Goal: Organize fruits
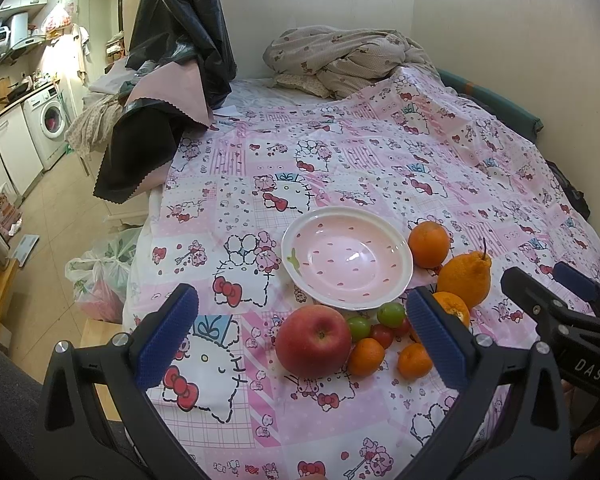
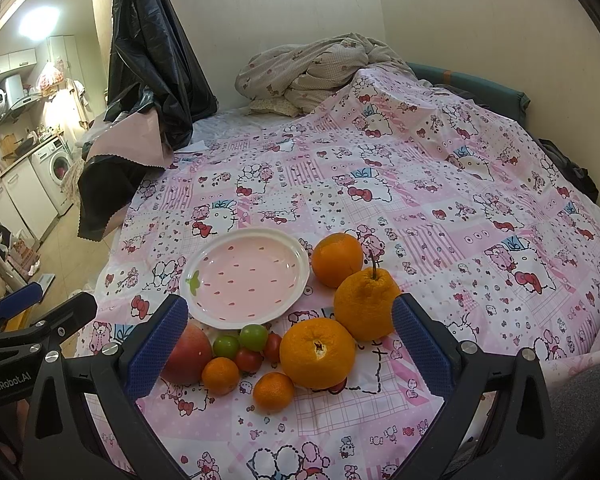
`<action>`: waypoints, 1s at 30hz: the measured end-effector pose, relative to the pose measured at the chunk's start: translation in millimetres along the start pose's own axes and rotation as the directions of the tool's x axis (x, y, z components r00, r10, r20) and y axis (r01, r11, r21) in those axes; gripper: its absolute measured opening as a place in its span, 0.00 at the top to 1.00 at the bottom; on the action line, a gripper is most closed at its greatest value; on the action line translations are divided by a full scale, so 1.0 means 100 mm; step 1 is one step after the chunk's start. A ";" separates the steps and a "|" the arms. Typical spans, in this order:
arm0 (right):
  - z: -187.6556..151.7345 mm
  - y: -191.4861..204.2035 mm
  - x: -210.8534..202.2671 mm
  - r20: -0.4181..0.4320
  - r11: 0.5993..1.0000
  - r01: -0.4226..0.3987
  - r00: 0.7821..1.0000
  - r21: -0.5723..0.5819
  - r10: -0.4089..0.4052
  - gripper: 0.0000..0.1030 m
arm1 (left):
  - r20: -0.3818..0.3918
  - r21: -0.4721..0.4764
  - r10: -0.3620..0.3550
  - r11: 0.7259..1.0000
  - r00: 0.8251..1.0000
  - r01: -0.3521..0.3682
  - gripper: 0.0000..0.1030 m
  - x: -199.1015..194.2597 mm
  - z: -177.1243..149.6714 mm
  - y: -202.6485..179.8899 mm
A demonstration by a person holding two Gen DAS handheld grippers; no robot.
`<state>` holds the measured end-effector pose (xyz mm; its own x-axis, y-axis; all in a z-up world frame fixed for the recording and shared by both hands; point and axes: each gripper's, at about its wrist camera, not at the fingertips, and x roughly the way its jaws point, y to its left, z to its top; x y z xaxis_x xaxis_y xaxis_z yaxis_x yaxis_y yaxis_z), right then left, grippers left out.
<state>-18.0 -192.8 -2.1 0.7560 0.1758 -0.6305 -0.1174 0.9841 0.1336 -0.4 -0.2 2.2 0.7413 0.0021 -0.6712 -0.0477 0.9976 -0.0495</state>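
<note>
A pink strawberry-pattern bowl (image 1: 376, 296) (image 2: 296, 276) sits empty on the bed's pink cartoon sheet. In front of it lie a red apple (image 1: 313, 340) (image 2: 190, 354), two green grapes (image 1: 391, 314) (image 2: 253, 337), cherry tomatoes (image 1: 381, 335) (image 2: 249, 359), two small mandarins (image 1: 366, 356) (image 2: 273, 392), a large orange (image 2: 317, 353), a round orange (image 1: 428, 244) (image 2: 337, 260) and a knobbly stemmed citrus (image 1: 465, 278) (image 2: 366, 306). My left gripper (image 1: 300, 340) stands open above the apple and small fruit. My right gripper (image 2: 290, 354) stands open around the large orange, holding nothing.
A rumpled blanket (image 1: 340, 60) lies at the head of the bed by the wall. Black and pink cloth (image 1: 160, 100) hangs over the bed's left edge. Plastic bags (image 1: 100, 276) sit on the floor on the left, with a washing machine (image 1: 50, 124) beyond.
</note>
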 end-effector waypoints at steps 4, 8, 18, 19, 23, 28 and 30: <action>0.00 0.00 0.00 0.000 1.000 0.001 1.000 -0.001 -0.001 0.00 | 0.001 0.001 0.001 1.000 1.000 -0.001 0.00 0.00 0.00 0.00; 0.00 0.00 0.00 0.000 1.000 0.000 1.000 -0.001 0.000 0.00 | -0.001 0.000 0.001 1.000 1.000 -0.001 0.00 0.00 0.00 0.00; -0.01 0.01 0.01 0.000 1.000 0.008 1.000 0.001 -0.008 0.00 | -0.001 -0.001 0.000 1.000 1.000 0.000 0.00 -0.01 0.00 0.00; -0.02 0.01 0.01 0.000 1.000 0.009 1.000 0.002 -0.009 0.00 | -0.001 0.000 0.001 1.000 1.000 -0.001 0.00 0.00 0.00 0.00; -0.02 0.01 0.02 0.000 1.000 0.008 1.000 0.001 -0.008 0.00 | -0.002 0.000 0.004 1.000 1.000 -0.004 0.00 0.00 -0.01 0.00; -0.02 0.01 0.02 0.000 1.000 0.007 1.000 0.001 -0.007 0.00 | -0.005 -0.004 0.005 1.000 1.000 -0.005 0.00 0.00 -0.03 0.01; -0.02 0.01 0.02 -0.001 1.000 0.008 1.000 0.001 -0.008 0.00 | -0.006 -0.004 0.003 1.000 1.000 -0.003 0.00 0.00 -0.03 0.02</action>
<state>-18.0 -191.7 -5.1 0.7562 0.1684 -0.6323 -0.1108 0.9853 0.1299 -2.0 1.2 -0.2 0.7372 0.0046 -0.6757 -0.0526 0.9973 -0.0506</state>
